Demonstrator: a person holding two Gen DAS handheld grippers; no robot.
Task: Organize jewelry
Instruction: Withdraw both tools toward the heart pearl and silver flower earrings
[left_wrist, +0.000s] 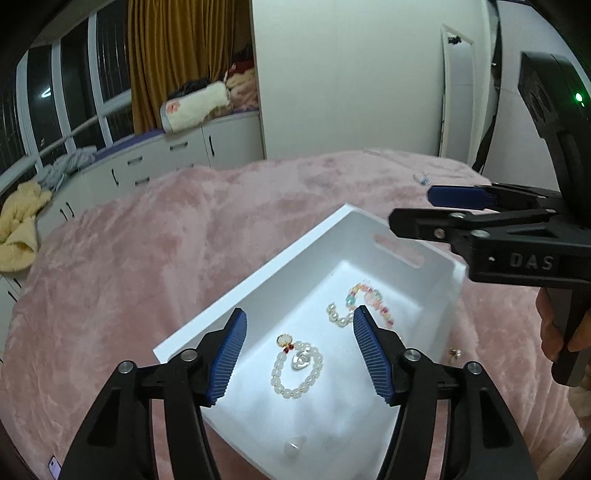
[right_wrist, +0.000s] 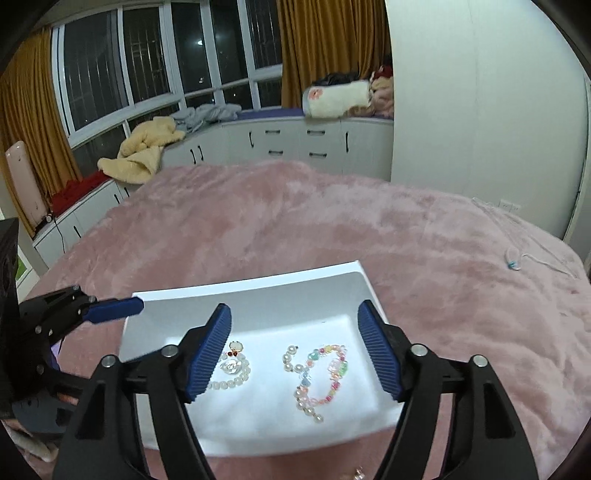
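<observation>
Both the left gripper (left_wrist: 299, 350) and right gripper (right_wrist: 295, 349) hang agape and empty over bracelets (right_wrist: 321, 376) already inside the white tray (left_wrist: 295, 251), one small piece (left_wrist: 455, 352) left outside.

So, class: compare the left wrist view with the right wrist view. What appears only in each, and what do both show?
Only the left wrist view: the bin's handle slot, a small gold earring on the blanket beside the bin, and a clear bead in the bin's near corner.

Only the right wrist view: a red cloth on the window seat and a pink appliance beside the curtain.

Both: the white bin, the pearl bracelet, the colourful bead bracelet, the pink blanket and the yellow blanket.
</observation>
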